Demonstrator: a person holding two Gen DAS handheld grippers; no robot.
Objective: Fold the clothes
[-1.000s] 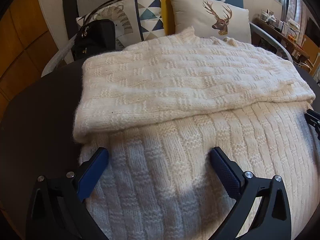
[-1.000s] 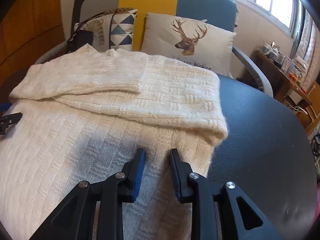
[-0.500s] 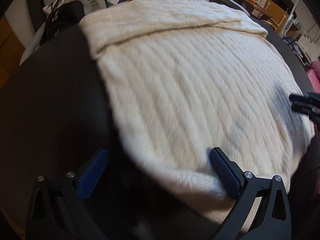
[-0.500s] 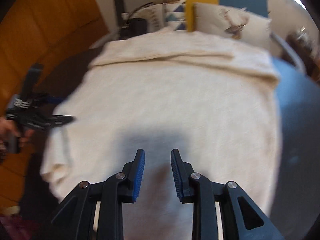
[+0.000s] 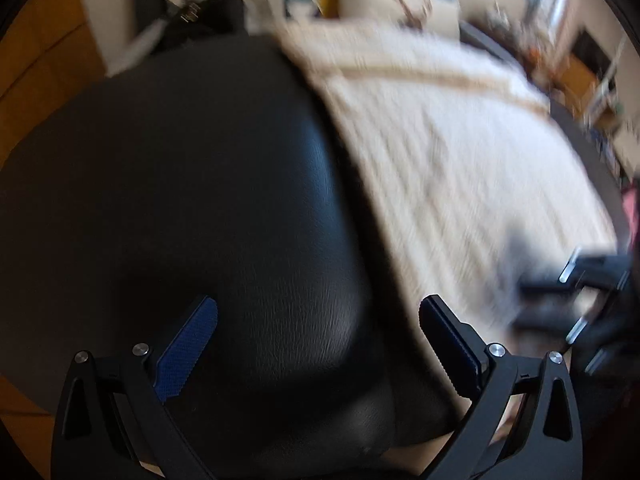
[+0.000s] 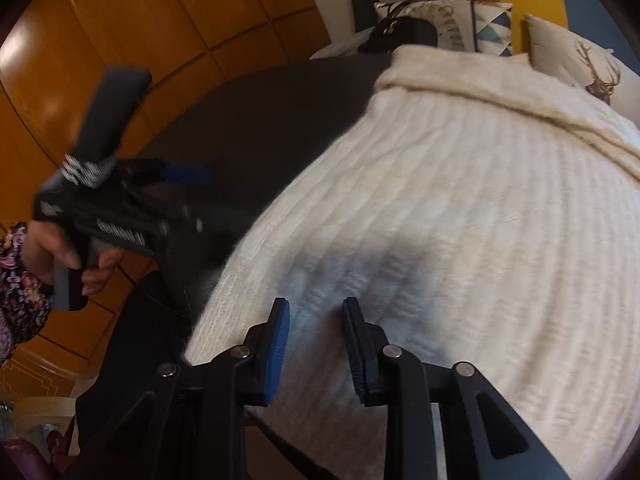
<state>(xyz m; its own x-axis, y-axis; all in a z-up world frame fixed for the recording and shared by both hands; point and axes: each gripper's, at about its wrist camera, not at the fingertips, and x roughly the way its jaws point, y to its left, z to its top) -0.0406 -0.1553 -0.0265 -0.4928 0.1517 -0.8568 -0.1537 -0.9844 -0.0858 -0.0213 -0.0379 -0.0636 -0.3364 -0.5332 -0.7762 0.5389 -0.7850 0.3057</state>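
1. Right tool (image 6: 316, 348) hangs just above the near part of the cream knitted sweater (image 6: 460, 208); its blue-padded jaws have just been opening, stand a narrow gap apart, and nothing is pinched between them.
2. Left tool (image 5: 320, 344) is spread wide and released, with only bare black tabletop (image 5: 200, 200) under its jaws and no cloth between them.
3. From the right wrist view, the left tool (image 6: 120, 216) shows off to the left of the sweater, held in a person's hand (image 6: 60, 252) with a flowered sleeve (image 6: 20, 296) behind it.
4. The sweater lies flat on the tabletop, its far part folded back over itself in a thick band.
5. The sweater's left edge runs as a slanting line just right of the left tool's right finger (image 5: 448, 348); its near left corner sits at the tabletop's rim.
6. Left of that edge the tabletop is bare and dark, giving open room out to its curved rim.
7. Beyond the fold stand a black bag (image 6: 404, 34), a patterned cushion (image 6: 476, 28) and a deer cushion (image 6: 584, 64) on a sofa.
8. The left wrist view is blurred, so fine detail there cannot be told.
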